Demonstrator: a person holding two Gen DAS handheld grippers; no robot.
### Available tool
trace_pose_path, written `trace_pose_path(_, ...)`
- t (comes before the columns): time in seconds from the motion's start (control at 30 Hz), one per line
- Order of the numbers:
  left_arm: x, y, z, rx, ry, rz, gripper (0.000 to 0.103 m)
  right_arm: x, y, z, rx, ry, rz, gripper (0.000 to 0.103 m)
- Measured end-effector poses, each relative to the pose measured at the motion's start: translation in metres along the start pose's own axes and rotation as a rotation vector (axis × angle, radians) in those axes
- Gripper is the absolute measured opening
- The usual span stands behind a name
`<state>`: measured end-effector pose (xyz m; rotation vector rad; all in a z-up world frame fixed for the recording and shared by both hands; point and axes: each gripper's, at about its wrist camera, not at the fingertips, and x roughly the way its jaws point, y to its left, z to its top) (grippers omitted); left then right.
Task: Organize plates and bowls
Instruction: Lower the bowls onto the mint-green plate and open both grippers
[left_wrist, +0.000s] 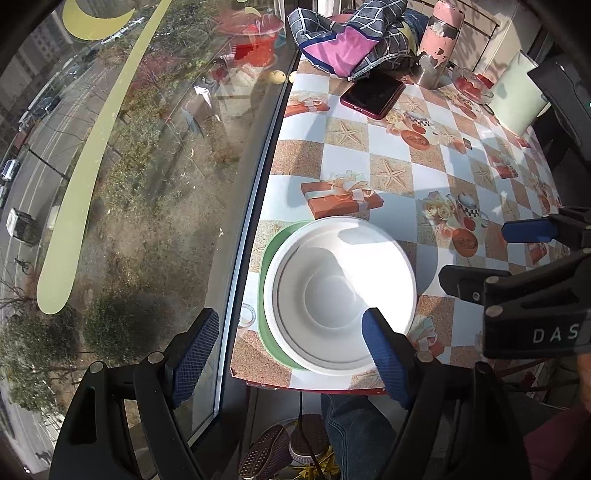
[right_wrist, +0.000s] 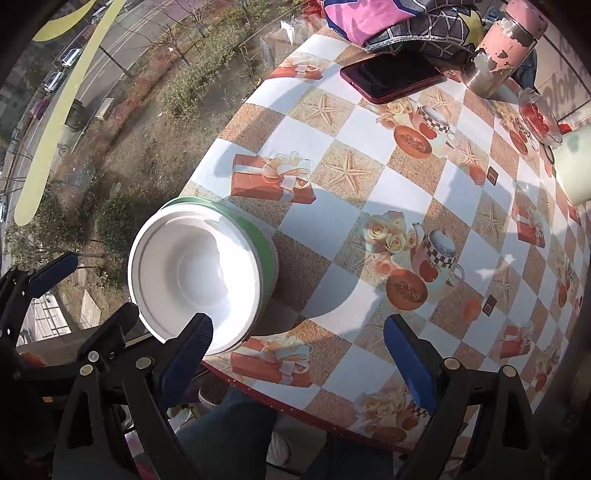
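Left wrist view shows your left gripper (left_wrist: 291, 350) spread wide and empty above the white bowls (left_wrist: 340, 291), nested on the green plate (left_wrist: 266, 258) at 6 o'clock on the table (left_wrist: 406, 166). Your right gripper (right_wrist: 299, 354) gapes empty too. Stacking looks finished.

L hand-held gripper (left_wrist: 291, 354): jaws spread wide, nothing between the blue pads (left_wrist: 194, 354), fingers entering its own view from 6 o'clock and pointing toward 12. R hand-held gripper (right_wrist: 297, 360): also spread wide, holding nothing, same 6-to-12 pose. In the L view the R one sits at 3 o'clock, near but apart. Person's jeans-clad legs (left_wrist: 354, 435) show at 6 o'clock.
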<state>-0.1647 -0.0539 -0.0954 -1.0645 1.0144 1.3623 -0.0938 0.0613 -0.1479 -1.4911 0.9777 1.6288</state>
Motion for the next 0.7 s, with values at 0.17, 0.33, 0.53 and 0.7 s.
trace_pose_path(0.17,-0.002,-0.003,-0.001,0.021,0.001,0.026,0.083,-0.001,0.003,-0.001,-0.01,0.004,0.004,0.094)
trace_pose_path(0.33,-0.001,-0.006,-0.001,0.042,0.011,0.037,0.083,0.001,0.004,-0.002,-0.018,0.015,0.009,0.094)
trace_pose_path(0.53,-0.001,-0.006,-0.001,0.037,0.015,0.033,0.083,0.002,0.002,-0.003,-0.006,0.022,0.009,0.094)
trace_pose_path(0.7,0.001,-0.002,0.002,-0.03,0.011,-0.024,0.083,-0.007,-0.007,-0.006,0.001,-0.017,0.007,0.094)
